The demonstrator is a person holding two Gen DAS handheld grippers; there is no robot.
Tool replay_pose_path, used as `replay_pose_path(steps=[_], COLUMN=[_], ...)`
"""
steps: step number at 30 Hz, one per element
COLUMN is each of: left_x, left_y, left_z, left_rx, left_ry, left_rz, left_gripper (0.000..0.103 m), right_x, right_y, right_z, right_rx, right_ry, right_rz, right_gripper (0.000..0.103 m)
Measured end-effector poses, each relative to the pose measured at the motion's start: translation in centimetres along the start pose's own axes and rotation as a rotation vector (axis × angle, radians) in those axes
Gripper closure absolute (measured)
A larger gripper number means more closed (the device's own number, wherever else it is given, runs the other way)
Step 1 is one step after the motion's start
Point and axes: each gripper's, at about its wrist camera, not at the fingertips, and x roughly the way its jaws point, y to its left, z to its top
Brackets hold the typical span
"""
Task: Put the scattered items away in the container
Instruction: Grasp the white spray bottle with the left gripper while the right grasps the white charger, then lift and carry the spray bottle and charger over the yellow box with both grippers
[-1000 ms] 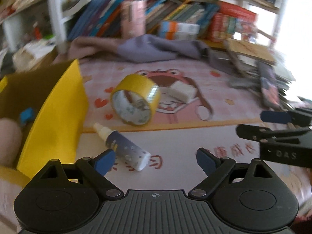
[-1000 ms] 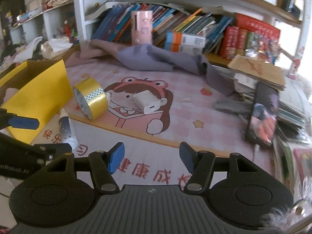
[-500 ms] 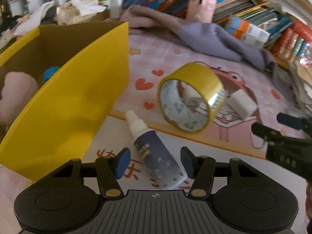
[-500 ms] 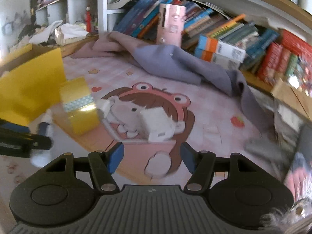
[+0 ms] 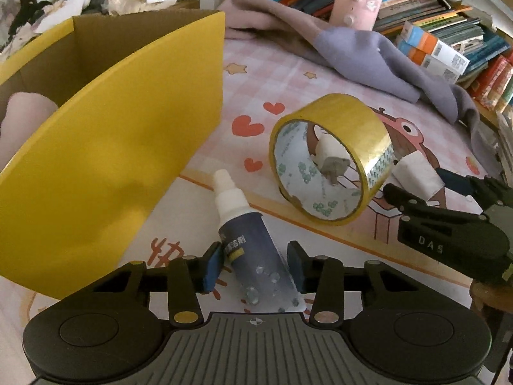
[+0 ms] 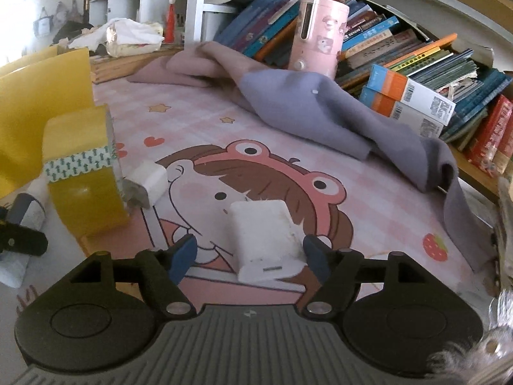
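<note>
A dark blue spray bottle [image 5: 253, 250] with a white cap lies on the mat between my left gripper's [image 5: 255, 269] open fingers; the left pad touches it, the right stands just off. A yellow tape roll [image 5: 330, 160] stands on edge beyond it. The yellow cardboard box [image 5: 105, 160] is at the left, a pink thing inside. In the right wrist view, a white power bank [image 6: 263, 237] lies between my right gripper's [image 6: 250, 256] open fingers, untouched. A small white charger plug [image 6: 147, 186] lies next to the tape roll [image 6: 80, 173].
A grey-purple cloth [image 6: 320, 109] is bunched at the back of the cartoon mat. A pink canister [image 6: 317, 35] and rows of books [image 6: 416, 73] line the shelf behind. The right gripper's body [image 5: 449, 231] reaches in from the right in the left wrist view.
My left gripper has moved forward and down so the bottle lies between its fingers, which have narrowed. My right gripper has moved up to the power bank, now between its fingers.
</note>
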Motion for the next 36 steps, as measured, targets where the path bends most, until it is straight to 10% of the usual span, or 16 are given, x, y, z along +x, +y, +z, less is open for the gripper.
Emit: replay_pose_path(steps=[11,17,36], left_x=[-0.3,-0.6,-5.1], left_y=[0.3,-0.1,1.9], left_z=[-0.3,-0.6,-1.6], left_rx=[0.013,0.042,0.069], left_ry=[0.022,0.033,0.009], left_rz=[-0.038,-0.073,-0.186], left_gripper=[0.072,0.072,0.072], right_x=[0.8,0.6,-7.0], right_y=[-1.4,-1.7,-0.7], right_z=[-0.2,0.2,-0.4], right_rx=[0.103,0.108,0.253], right_ry=[-0.012,0.007,0.072], right_rz=[0.050,0.040,0.062], right_gripper=[0.032,0.061,0.062])
